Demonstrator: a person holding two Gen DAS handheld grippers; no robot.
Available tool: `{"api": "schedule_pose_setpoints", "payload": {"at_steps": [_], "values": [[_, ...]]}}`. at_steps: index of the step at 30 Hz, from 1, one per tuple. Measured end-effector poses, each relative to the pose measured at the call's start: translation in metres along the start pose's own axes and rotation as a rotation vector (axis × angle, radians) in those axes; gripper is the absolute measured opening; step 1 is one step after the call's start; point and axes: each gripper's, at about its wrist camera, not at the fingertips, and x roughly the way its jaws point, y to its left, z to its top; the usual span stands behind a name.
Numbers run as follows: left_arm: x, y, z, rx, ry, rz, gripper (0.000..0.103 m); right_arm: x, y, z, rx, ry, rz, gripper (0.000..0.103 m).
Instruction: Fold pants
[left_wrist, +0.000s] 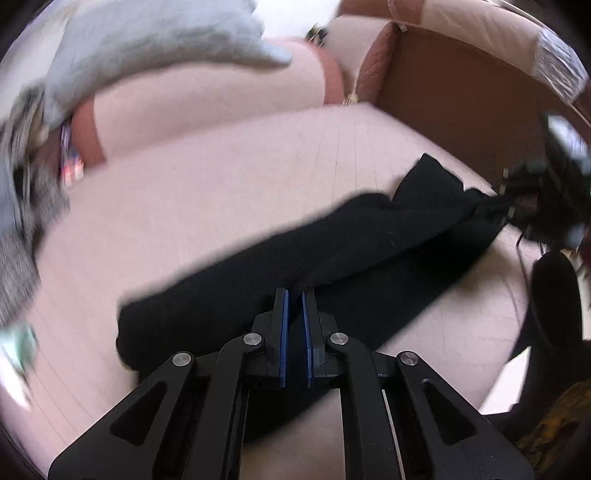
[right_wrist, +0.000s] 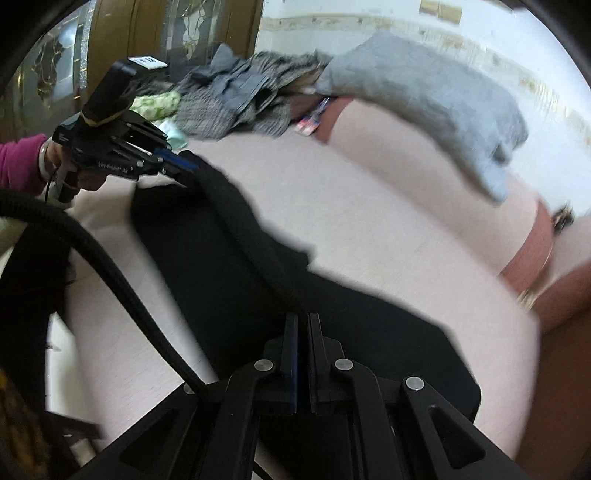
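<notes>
Black pants (left_wrist: 332, 251) lie stretched across a pale pink bed (left_wrist: 221, 184). My left gripper (left_wrist: 294, 295) is shut on the near edge of the pants. In the left wrist view my right gripper (left_wrist: 508, 206) pinches the far end of the pants at the right. In the right wrist view the pants (right_wrist: 229, 251) run from my right gripper (right_wrist: 303, 319), shut on the fabric, up to my left gripper (right_wrist: 184, 166), which holds the other end at the upper left.
A pile of grey and checked clothes (right_wrist: 240, 96) and a grey pillow (right_wrist: 436, 99) lie at the head of the bed. A brown headboard (left_wrist: 461, 92) stands beside the bed. A black cable (right_wrist: 110, 266) crosses the right wrist view.
</notes>
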Motion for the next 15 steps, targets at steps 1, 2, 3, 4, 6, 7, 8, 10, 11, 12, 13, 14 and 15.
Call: {"api": "schedule_pose_setpoints", "payload": {"at_steps": [1, 2, 3, 4, 6, 7, 8, 10, 11, 12, 13, 14, 15], "values": [[0.002, 0.004, -0.008, -0.053, 0.013, 0.018, 0.006, 0.013, 0.006, -0.012, 0.014, 0.043, 0.012, 0.004], [0.002, 0.008, -0.016, -0.108, 0.022, 0.026, 0.006, 0.027, 0.014, -0.024, 0.039, 0.089, 0.024, 0.004], [0.003, 0.018, -0.025, -0.202, 0.038, 0.012, 0.006, 0.035, 0.019, -0.031, 0.052, 0.115, 0.022, 0.004], [0.002, 0.027, -0.032, -0.274, 0.041, -0.006, 0.006, 0.040, 0.024, -0.036, 0.058, 0.128, 0.010, 0.004], [-0.012, 0.042, -0.049, -0.400, 0.003, -0.028, 0.006, 0.033, 0.027, -0.036, 0.088, 0.105, 0.006, 0.004], [-0.016, 0.045, -0.052, -0.422, -0.014, -0.022, 0.006, 0.029, 0.026, -0.034, 0.114, 0.105, 0.034, 0.004], [-0.023, 0.048, -0.055, -0.445, -0.032, -0.011, 0.006, 0.023, 0.024, -0.031, 0.148, 0.095, 0.071, 0.004], [-0.035, 0.057, -0.059, -0.503, -0.073, 0.004, 0.006, 0.013, 0.018, -0.021, 0.201, 0.037, 0.099, 0.005], [-0.039, 0.063, -0.059, -0.541, -0.096, 0.006, 0.015, 0.011, 0.015, -0.014, 0.225, 0.007, 0.103, 0.007], [-0.042, 0.066, -0.061, -0.567, -0.106, 0.006, 0.037, 0.011, 0.011, -0.006, 0.253, -0.022, 0.109, 0.008], [-0.041, 0.072, -0.062, -0.609, -0.116, 0.004, 0.049, 0.013, 0.009, 0.002, 0.276, -0.044, 0.116, 0.009], [-0.040, 0.077, -0.063, -0.652, -0.132, -0.002, 0.064, 0.015, 0.009, 0.011, 0.300, -0.073, 0.122, 0.009], [-0.039, 0.080, -0.063, -0.693, -0.149, -0.005, 0.066, 0.016, 0.012, 0.014, 0.308, -0.090, 0.127, 0.010]]}}
